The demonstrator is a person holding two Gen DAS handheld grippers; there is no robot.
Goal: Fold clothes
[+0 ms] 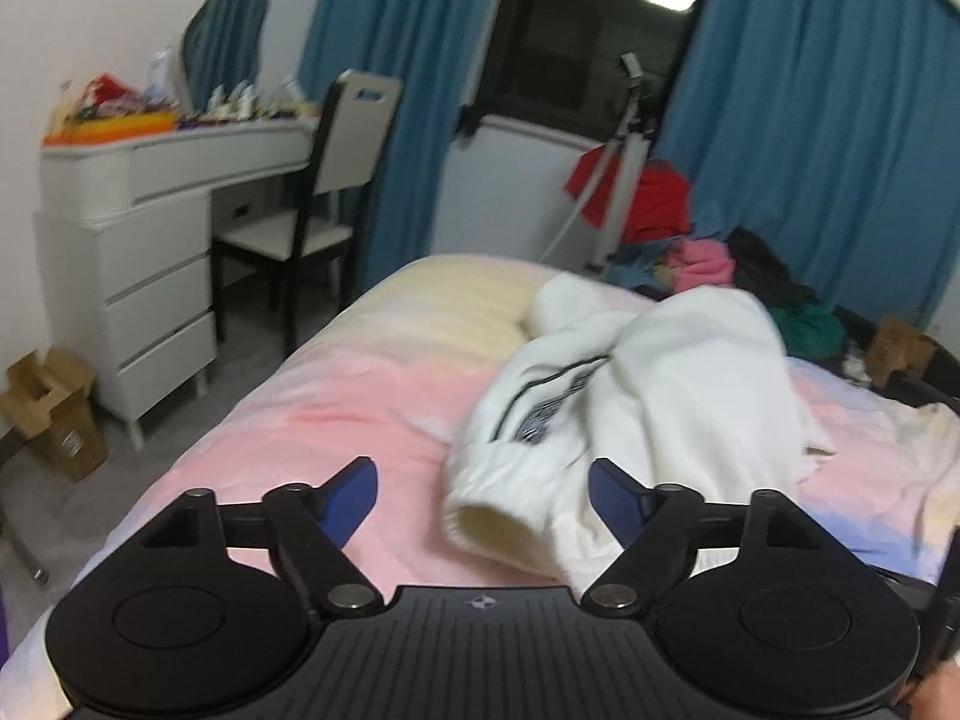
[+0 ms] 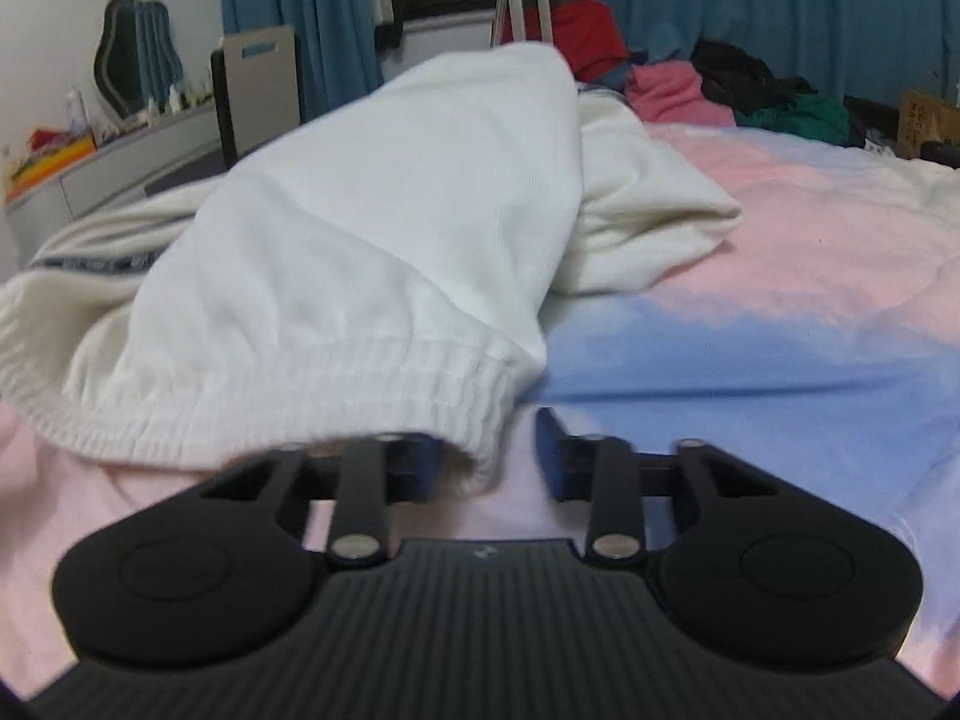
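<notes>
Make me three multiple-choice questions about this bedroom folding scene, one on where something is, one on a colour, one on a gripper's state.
1. Where does the white garment lie?
A. on the chair
B. on the bed
C. on the floor

2. What colour are the curtains?
A. blue
B. yellow
C. grey

3. How does the left gripper stand?
A. shut on a cuff
B. shut on nothing
C. open

Answers: 1 B, it is spread on the pink bed cover. 2 A, blue drapes flank the dark window. 3 C, its fingers stand wide apart above the garment's cuff.

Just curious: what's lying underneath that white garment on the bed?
The white sweatpants lie on a pink and blue bedspread. Anything beneath their bunched folds is hidden.
</notes>
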